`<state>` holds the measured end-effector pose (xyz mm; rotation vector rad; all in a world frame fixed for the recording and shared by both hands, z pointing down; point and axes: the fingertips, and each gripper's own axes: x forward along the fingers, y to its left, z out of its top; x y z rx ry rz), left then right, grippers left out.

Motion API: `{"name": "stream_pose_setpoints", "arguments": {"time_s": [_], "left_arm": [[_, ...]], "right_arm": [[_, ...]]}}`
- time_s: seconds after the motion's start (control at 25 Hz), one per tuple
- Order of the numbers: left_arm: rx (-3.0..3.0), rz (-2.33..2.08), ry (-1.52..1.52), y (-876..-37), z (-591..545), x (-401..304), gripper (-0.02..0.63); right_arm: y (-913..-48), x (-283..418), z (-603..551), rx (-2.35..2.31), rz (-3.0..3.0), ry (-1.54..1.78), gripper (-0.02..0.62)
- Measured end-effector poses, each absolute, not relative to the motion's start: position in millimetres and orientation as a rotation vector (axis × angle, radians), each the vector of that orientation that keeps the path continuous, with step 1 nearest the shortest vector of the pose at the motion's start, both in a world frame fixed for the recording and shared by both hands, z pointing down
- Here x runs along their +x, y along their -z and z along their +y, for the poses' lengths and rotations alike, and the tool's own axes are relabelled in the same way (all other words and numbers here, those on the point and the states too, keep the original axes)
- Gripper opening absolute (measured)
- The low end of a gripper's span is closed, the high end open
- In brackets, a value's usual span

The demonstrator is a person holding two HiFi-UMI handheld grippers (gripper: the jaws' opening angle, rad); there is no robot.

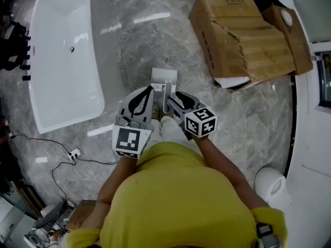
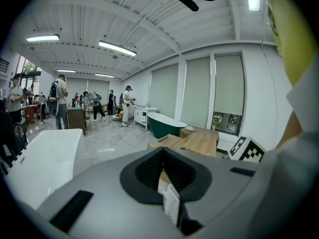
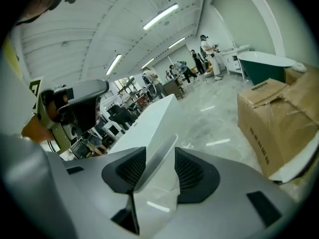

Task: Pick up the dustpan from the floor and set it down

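Note:
The white dustpan (image 1: 163, 78) stands on the grey marble floor just in front of me, its handle rising toward me. My right gripper (image 1: 169, 94) is at that handle. In the right gripper view the pale handle (image 3: 158, 158) runs between the jaws of my right gripper (image 3: 155, 166); it lies along the left pad, a little apart from the right one, so the jaws are open around it. My left gripper (image 1: 149, 90) hovers just left of the handle. Its jaws meet in the left gripper view (image 2: 162, 176), and I see nothing gripped.
A white bathtub (image 1: 62, 56) fills the left side. Torn cardboard boxes (image 1: 243, 32) lie at the upper right. A cable with a plug (image 1: 74, 153) trails on the floor at the lower left. A white rounded fixture (image 1: 271, 182) stands at the lower right. Several people (image 2: 60, 101) stand far off.

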<state>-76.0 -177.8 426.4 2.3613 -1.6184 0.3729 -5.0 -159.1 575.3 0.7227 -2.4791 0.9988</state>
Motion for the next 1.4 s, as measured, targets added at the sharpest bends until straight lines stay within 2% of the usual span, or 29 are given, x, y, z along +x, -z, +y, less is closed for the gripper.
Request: {"name": "stream_pose_setpoints", "arguments": {"time_s": [0.32,0.64,0.76,0.88,1.4], "left_arm": [[2.378,-1.545,-0.415,-440.4,-185.1,-74.0,-0.002],[2.4,-1.523,-0.439,-443.4,-193.2,-77.6,-0.002],[2.398,-1.529,-0.441,-442.9,-193.5,-82.3,-0.002],[2.39,-1.536,-0.443,-442.3,-190.4,-87.0,-0.002],[2.398,-1.593,-0.397,-427.5,-178.8,-102.1,-0.002]], "right_arm": [[-598.2,-18.9,-146.8,0.54,-2.388,-1.484,0.267],[-614.0,-34.2,-138.1,0.36,-2.312,-1.706,0.275],[-612.9,-42.0,-136.2,0.306,-2.323,-1.714,0.245],[-608.3,-45.7,-137.9,0.302,-2.361,-1.689,0.141],[-550.8,-58.6,-140.6,0.233,-2.498,-1.639,0.146]]}}
